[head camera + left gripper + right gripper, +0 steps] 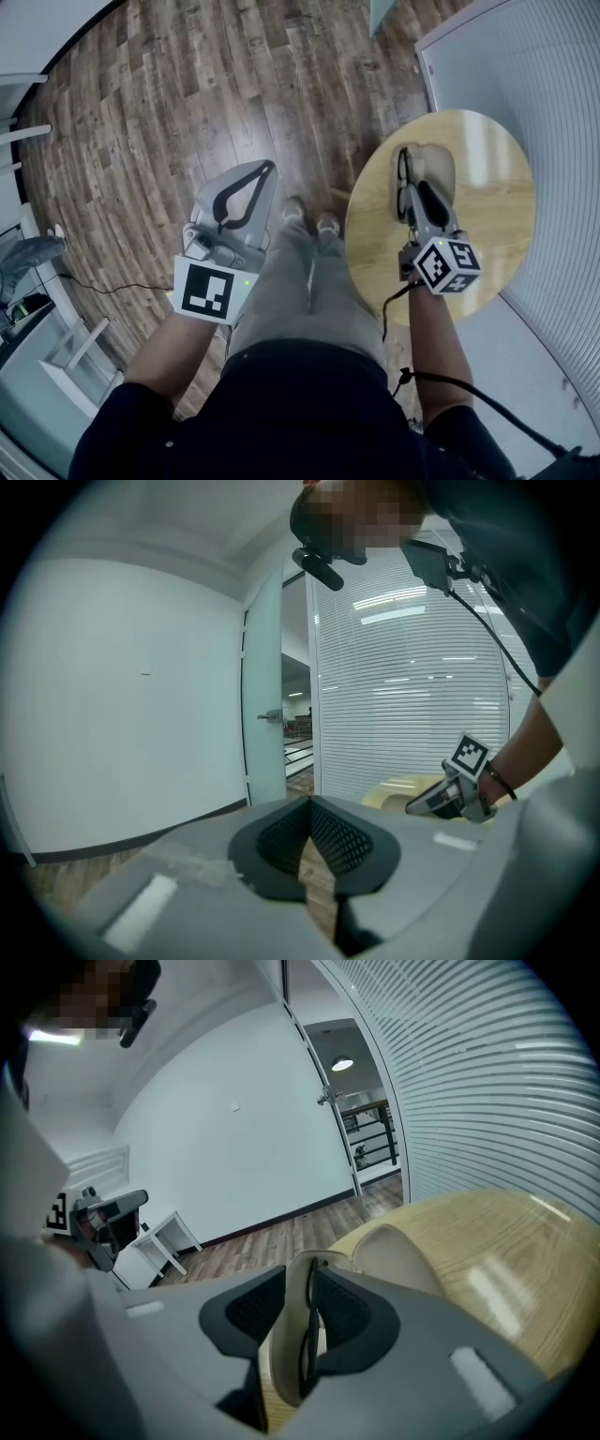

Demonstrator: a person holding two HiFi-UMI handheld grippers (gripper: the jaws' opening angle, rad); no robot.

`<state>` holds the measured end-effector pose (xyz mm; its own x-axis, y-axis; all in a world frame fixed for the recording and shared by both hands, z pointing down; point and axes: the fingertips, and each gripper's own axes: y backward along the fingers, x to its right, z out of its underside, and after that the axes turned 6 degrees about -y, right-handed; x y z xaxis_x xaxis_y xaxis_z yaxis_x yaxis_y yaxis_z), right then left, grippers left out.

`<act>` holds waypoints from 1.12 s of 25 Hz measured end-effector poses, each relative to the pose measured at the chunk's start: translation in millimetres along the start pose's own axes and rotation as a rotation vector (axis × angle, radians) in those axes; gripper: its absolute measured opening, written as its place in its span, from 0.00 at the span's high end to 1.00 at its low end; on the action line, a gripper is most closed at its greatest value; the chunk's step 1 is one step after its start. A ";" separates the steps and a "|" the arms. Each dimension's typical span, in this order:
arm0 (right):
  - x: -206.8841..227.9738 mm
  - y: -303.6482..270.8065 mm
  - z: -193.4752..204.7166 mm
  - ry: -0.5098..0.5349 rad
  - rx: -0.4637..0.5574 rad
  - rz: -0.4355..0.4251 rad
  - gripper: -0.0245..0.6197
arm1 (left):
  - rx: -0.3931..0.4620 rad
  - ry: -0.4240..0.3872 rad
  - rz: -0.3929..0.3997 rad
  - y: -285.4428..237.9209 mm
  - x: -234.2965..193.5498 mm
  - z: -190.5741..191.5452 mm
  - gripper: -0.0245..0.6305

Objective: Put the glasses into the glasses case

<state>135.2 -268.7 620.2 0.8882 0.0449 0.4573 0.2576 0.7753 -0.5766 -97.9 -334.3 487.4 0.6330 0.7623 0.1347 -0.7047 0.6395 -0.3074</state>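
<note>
An open beige glasses case (pixel 433 171) lies on the round wooden table (pixel 497 234). Black glasses (pixel 404 178) rest in its left half. My right gripper (pixel 415 194) reaches over the case, its jaws open on either side of the glasses (pixel 307 1344) and the case's rim (pixel 286 1335); the pads (pixel 349 1314) do not press on them. The case's other half (pixel 398 1255) lies just beyond. My left gripper (pixel 267 172) hangs over the floor left of the table, shut (pixel 309 806) with nothing in it.
A glass wall with blinds (pixel 534 66) runs close behind and right of the table. The person's feet (pixel 311 220) stand at the table's left edge. A white low shelf (pixel 75 352) and a cable (pixel 112 281) are on the wooden floor at left.
</note>
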 end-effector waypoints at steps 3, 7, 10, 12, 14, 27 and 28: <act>-7.1 11.7 -9.0 -0.003 0.023 -0.025 0.79 | 0.020 -0.017 0.005 1.6 2.4 -16.4 0.95; -16.8 27.4 -18.4 0.005 0.055 -0.046 0.78 | 0.057 -0.037 0.001 8.1 6.0 -38.3 0.95; -23.9 42.3 -25.3 0.008 0.089 -0.068 0.78 | 0.079 -0.041 -0.006 14.8 9.7 -52.0 0.95; -32.6 53.5 -32.5 0.016 0.116 -0.092 0.78 | 0.099 -0.048 -0.013 19.8 10.1 -65.1 0.95; -42.9 66.3 -41.5 0.029 0.141 -0.116 0.78 | 0.119 -0.065 -0.020 26.2 11.1 -81.7 0.95; -87.9 155.6 -75.7 0.173 0.341 -0.189 0.79 | 0.253 -0.136 -0.058 79.9 21.4 -156.4 0.95; -90.3 163.3 -77.5 0.178 0.353 -0.189 0.79 | 0.256 -0.140 -0.057 84.2 24.2 -159.5 0.95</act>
<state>126.5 -195.0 432.3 0.8976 -0.2034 0.3910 0.3033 0.9287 -0.2132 -90.8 -277.9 314.6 0.6362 0.7192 0.2795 -0.7384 0.6725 -0.0499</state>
